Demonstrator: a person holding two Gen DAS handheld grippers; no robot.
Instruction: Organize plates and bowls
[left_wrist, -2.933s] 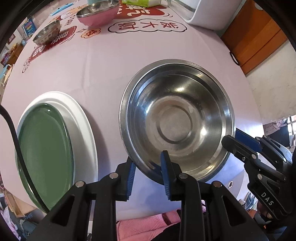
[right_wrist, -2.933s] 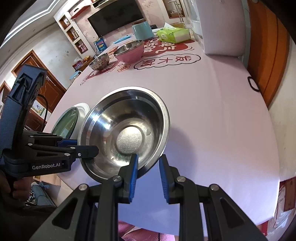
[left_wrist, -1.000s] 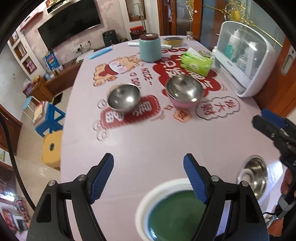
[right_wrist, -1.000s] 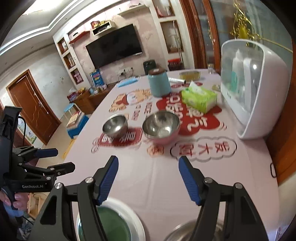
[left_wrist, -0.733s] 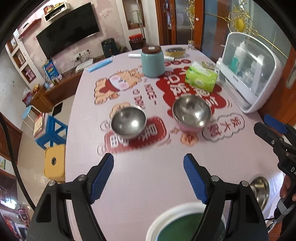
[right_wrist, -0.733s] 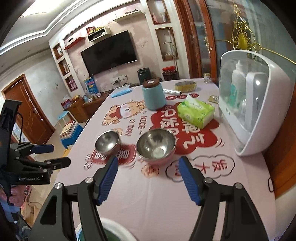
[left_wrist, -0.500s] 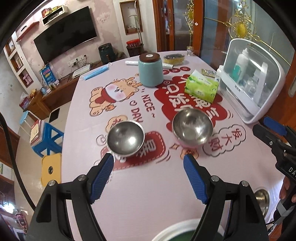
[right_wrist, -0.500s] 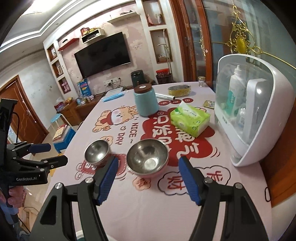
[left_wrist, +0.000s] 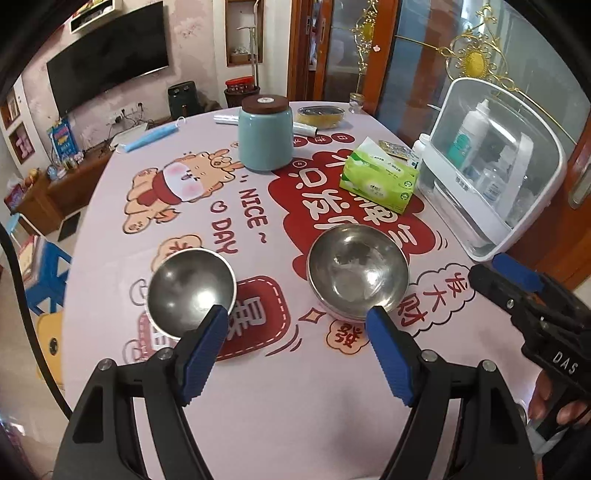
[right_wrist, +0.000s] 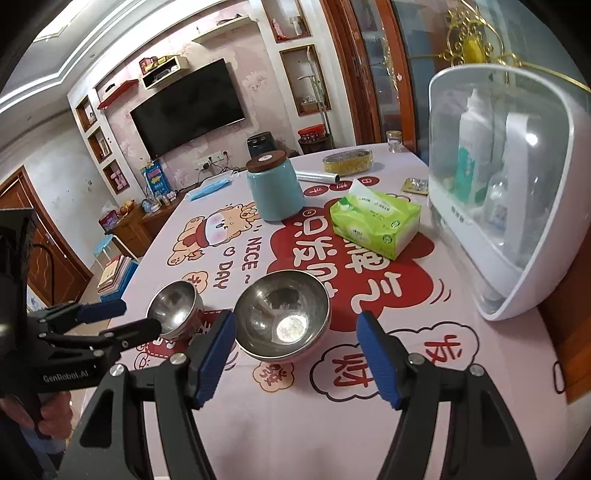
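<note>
Two steel bowls stand on the pink printed tablecloth. The smaller bowl (left_wrist: 191, 294) (right_wrist: 176, 308) sits left, the larger pink-sided bowl (left_wrist: 357, 271) (right_wrist: 283, 319) right of it. My left gripper (left_wrist: 295, 325) hangs open above the cloth, its left fingertip just over the small bowl's near rim, nothing between the pads. My right gripper (right_wrist: 295, 332) is open too, straddling the near side of the larger bowl from above, empty. Each gripper shows in the other's view: the right one (left_wrist: 517, 284) at the right edge, the left one (right_wrist: 114, 317) at the left edge.
A teal jar with a brown lid (left_wrist: 265, 133) stands behind the bowls, a green tissue pack (left_wrist: 378, 181) to its right. A white dome-lidded cabinet with bottles (left_wrist: 495, 173) fills the right side. A foil roll and a yellow tin lie at the far edge.
Both grippers have moved forward and lower over the table toward the two bowls. The green plate on the white plate and the big steel bowl have dropped out of view. Both jaws stayed wide.
</note>
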